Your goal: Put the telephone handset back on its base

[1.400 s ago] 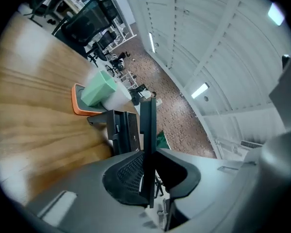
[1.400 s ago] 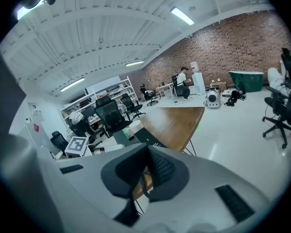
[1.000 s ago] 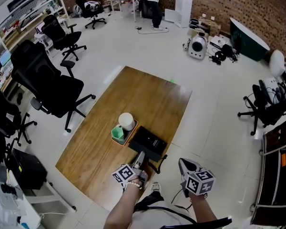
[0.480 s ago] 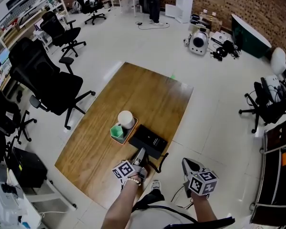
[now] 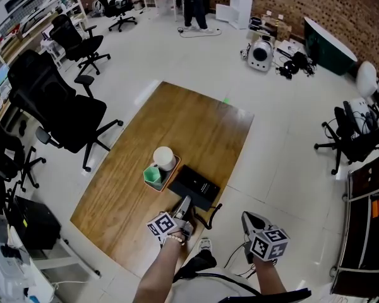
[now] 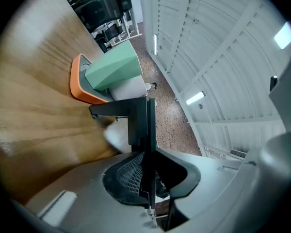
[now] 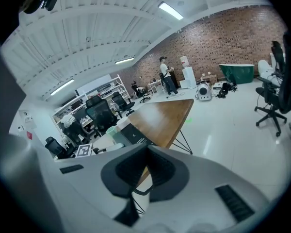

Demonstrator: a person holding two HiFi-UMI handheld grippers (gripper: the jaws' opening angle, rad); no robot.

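Handset (image 6: 138, 123), black and seen edge-on, is pinched between the jaws of the left gripper (image 6: 148, 154) and sticks out past their tips. Directly ahead of this claw lies the black telephone base (image 5: 196, 185) on a wooden table (image 5: 196, 125); whether the handset touches the base cannot be told. Beyond the base, ahead and slightly left of the claw, sits an orange tray (image 6: 80, 84) holding a green block (image 6: 111, 69) and a white cup (image 5: 166, 158). A dark cord (image 5: 210, 214) curls just right of the claw. The right gripper (image 7: 146, 149) hangs off the table's near edge, to the left claw's right, its jaws pressed together on nothing.
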